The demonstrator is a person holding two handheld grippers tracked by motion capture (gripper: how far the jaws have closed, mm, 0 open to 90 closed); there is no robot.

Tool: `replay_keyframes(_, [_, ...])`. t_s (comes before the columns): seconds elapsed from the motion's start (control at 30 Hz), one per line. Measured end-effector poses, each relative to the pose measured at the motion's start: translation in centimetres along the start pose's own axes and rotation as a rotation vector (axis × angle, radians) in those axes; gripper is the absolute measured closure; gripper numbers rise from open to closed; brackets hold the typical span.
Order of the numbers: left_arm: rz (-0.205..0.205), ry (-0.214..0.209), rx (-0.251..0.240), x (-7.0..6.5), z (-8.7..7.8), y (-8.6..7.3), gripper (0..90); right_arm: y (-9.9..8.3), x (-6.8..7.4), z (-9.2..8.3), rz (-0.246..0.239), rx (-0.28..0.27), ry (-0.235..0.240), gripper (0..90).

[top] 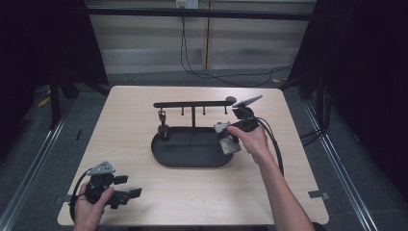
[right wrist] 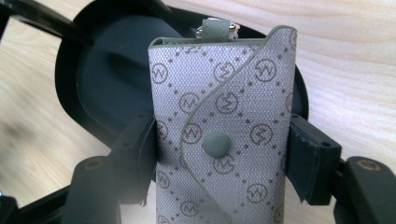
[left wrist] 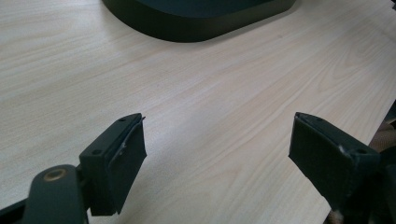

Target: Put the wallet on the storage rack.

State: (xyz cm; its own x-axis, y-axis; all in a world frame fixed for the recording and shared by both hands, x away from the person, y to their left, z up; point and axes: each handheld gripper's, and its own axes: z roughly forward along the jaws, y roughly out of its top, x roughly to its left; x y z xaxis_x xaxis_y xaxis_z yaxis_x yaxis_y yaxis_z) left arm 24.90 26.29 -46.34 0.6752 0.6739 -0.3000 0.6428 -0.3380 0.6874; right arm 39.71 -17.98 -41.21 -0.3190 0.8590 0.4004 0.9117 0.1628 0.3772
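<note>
A grey key pouch (right wrist: pixel 224 140), patterned with round logos and closed by a snap flap, sits upright between the pads of my right gripper (right wrist: pixel 222 154), which is shut on its two sides. In the high view the pouch (top: pixel 226 139) hangs over the right end of a black oval tray (top: pixel 192 163), with the right gripper (top: pixel 230 134) reaching in from the right. A black rack bar (top: pixel 192 103) with several hooks stands over the tray. My left gripper (top: pixel 129 186) rests near the table's front left corner, open (left wrist: pixel 217 154) over bare wood, holding nothing.
A small dark item (top: pixel 162 126) hangs from the rack's left hook above the tray. The tray's edge (left wrist: pixel 201 23) lies ahead of the left gripper. The light wooden table (top: pixel 125 144) ends close behind the left hand. Cables lie on the floor beyond.
</note>
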Motion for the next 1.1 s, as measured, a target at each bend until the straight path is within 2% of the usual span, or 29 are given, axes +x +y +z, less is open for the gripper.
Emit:
replay_keyframes(0.03, [0.002,0.004,-0.002,0.0,0.0,0.0,18.3,-0.1,-0.2,0.3,0.015,-0.01,0.009,33.8])
replay_keyframes(0.17, [0.001,0.003,-0.004,0.1,-0.1,0.0,18.3,-0.2,-0.4,1.0,0.027,-0.026,0.019,33.8])
replay_keyframes(0.53, [-0.001,0.002,-0.008,0.1,-0.1,0.0,18.3,-0.7,-0.8,3.0,0.054,-0.027,0.029,33.8])
replay_keyframes(0.57, [0.003,0.002,-0.003,0.1,-0.1,0.0,18.3,-0.8,-1.0,3.3,0.055,-0.04,0.033,33.8])
replay_keyframes(0.7, [0.0,0.001,-0.002,0.1,0.0,0.0,18.3,-0.8,-0.8,3.6,0.06,-0.044,0.03,33.7])
replay_keyframes(0.83, [0.003,0.006,-0.001,0.2,-0.1,0.0,18.3,-0.7,-0.9,4.0,0.051,-0.04,0.033,33.6])
replay_keyframes(1.1, [-0.008,0.011,-0.017,0.3,-0.4,0.0,18.1,-0.6,-0.8,5.1,0.073,-0.019,0.024,32.3])
